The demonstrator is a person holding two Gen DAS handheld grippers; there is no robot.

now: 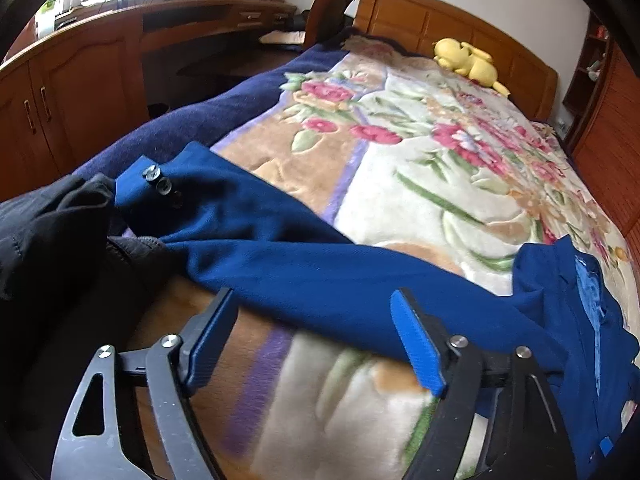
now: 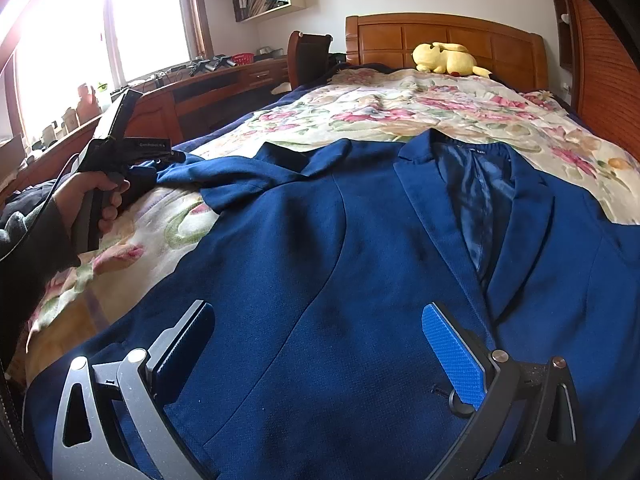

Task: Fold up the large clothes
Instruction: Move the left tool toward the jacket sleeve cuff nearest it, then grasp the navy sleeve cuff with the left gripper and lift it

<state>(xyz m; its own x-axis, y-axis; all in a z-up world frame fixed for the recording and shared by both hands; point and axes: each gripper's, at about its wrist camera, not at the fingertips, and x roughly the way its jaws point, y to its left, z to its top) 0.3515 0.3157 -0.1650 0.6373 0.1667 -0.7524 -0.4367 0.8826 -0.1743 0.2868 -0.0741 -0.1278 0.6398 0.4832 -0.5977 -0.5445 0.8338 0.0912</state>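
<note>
A large navy blue suit jacket (image 2: 360, 260) lies face up on the floral blanket of the bed (image 2: 360, 96), collar toward the headboard. Its left sleeve (image 1: 280, 264) stretches out to the left, with cuff buttons (image 1: 158, 180) at its end. My left gripper (image 1: 316, 300) is open, its fingers either side of the sleeve's near edge, holding nothing. It also shows in the right wrist view (image 2: 160, 160), held by a hand at the sleeve. My right gripper (image 2: 316, 312) is open above the jacket's lower front.
A black garment (image 1: 60, 232) lies at the bed's left edge beside the cuff. A yellow plush toy (image 2: 444, 58) sits by the wooden headboard (image 2: 440, 36). A wooden desk (image 1: 120, 40) and a chair (image 2: 308, 56) stand left of the bed, a wardrobe (image 2: 600, 72) right.
</note>
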